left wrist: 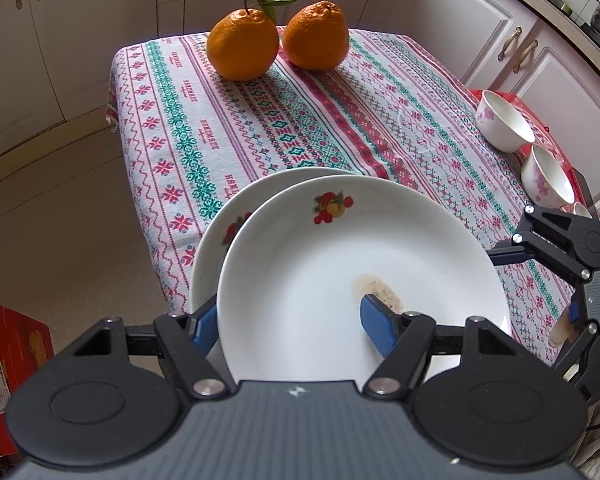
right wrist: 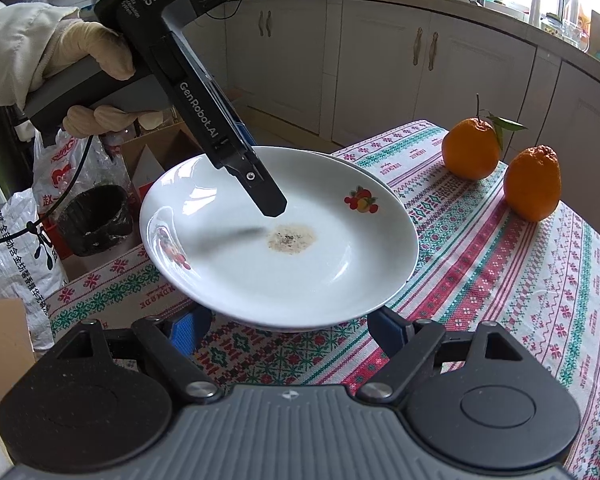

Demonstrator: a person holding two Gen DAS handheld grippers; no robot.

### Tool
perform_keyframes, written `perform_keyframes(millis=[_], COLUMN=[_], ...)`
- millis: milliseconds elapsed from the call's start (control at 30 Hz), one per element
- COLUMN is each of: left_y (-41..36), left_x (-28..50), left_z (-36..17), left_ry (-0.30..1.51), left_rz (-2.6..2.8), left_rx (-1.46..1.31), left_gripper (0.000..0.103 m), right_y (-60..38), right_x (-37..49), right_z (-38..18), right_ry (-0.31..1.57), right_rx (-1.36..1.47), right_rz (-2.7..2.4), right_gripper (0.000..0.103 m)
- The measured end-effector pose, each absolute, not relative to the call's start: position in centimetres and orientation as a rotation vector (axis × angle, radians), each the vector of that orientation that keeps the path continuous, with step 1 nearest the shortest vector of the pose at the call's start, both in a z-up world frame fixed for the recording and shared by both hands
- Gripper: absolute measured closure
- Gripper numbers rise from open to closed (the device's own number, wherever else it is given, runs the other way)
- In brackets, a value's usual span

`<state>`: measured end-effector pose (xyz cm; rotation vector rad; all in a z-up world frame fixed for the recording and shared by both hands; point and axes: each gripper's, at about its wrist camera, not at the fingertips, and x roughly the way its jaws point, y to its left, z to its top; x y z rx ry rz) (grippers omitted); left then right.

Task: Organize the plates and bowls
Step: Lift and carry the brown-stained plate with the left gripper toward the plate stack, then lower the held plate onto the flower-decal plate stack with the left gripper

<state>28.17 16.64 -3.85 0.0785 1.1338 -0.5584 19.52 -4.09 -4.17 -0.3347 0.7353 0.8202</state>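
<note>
The left gripper [left wrist: 290,320] is clamped on the rim of the upper plate [left wrist: 360,272], one blue finger [left wrist: 378,326] lying inside the dish by a brown speckled stain [left wrist: 378,290], the other under the rim. That plate rides above and partly over a second plate [left wrist: 216,236] with the same fruit print, near the bench's left edge. The right gripper [right wrist: 288,330] sits low just beside these plates, its fingers apart with nothing between them. Two oranges [left wrist: 276,42] stand at the far end of the bench, well apart from the plates. Two floral bowls [left wrist: 524,152] sit on a red mat [left wrist: 556,128] at the right edge. A patterned red-and-green tablecloth [left wrist: 284,120] covers the bench; cream kitchen cabinets [right wrist: 380,72] line the room, bags and boxes crowd the floor.
</note>
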Motion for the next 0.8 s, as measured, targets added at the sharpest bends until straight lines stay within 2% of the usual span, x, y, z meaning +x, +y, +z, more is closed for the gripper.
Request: perform_keyframes(millis=[800], left_y=[18.1], left_x=[27.6], left_z=[-2.9], left_ry=[1.102], left_rz=[-0.517], left_rx=[0.002], left_gripper=[0.032], right_y=[-4.5], right_x=[19.8], right_z=[-4.4], right_ry=[0.751], right_rx=[-0.262], right_rz=[0.821], right_gripper=[0.014])
